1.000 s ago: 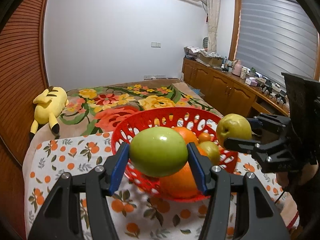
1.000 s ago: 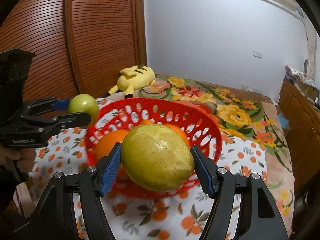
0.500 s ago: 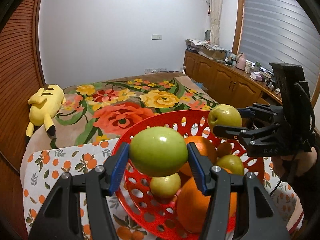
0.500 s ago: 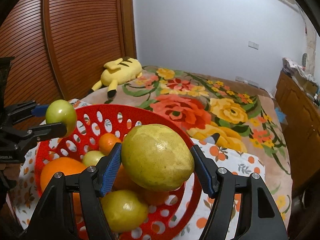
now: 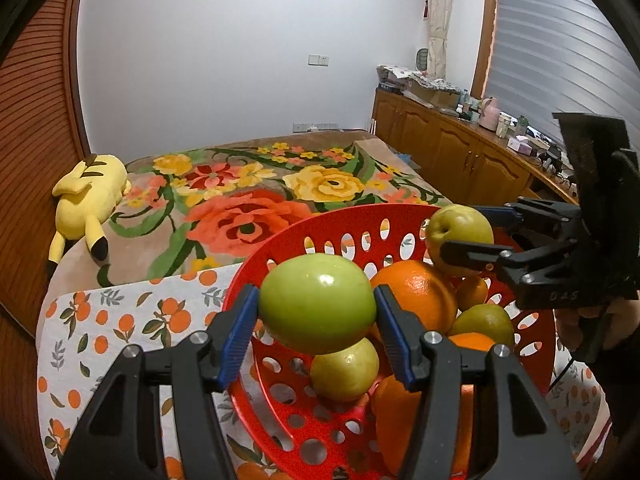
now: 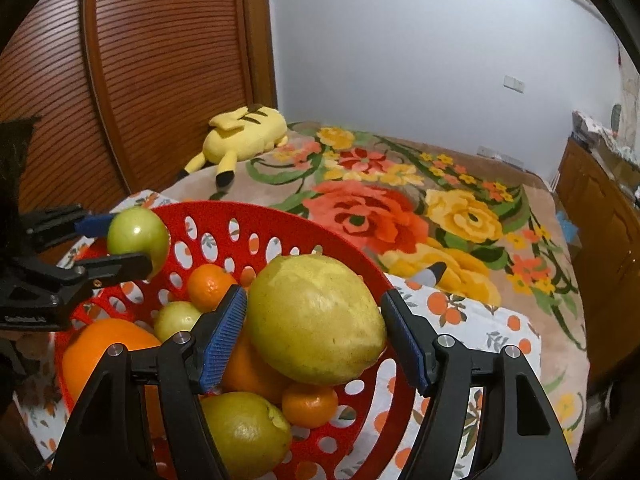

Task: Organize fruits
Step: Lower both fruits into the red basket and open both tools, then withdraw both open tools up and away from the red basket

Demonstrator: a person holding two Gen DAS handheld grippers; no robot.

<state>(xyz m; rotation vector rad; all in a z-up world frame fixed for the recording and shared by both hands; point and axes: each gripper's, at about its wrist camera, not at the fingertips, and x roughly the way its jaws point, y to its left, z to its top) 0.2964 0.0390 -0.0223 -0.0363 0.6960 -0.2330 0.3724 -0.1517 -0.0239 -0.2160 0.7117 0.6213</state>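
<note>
Two grippers each pinch one fruit above a red basket (image 5: 256,276): the left gripper (image 5: 316,312) clamps a green apple (image 5: 318,302) between blue pads, and the right gripper (image 6: 316,332) clamps a yellow pear (image 6: 316,320). Both fruits hang over the oranges and other fruit already piled inside, so the step looks like placing; next, each likely needs lowering into a free gap before the fingers spread. The near rim of the basket and its floor are hidden behind the grippers.

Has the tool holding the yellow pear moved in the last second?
Yes. The right tool with its yellow pear advanced from beside the red basket to above its fruit.
</note>
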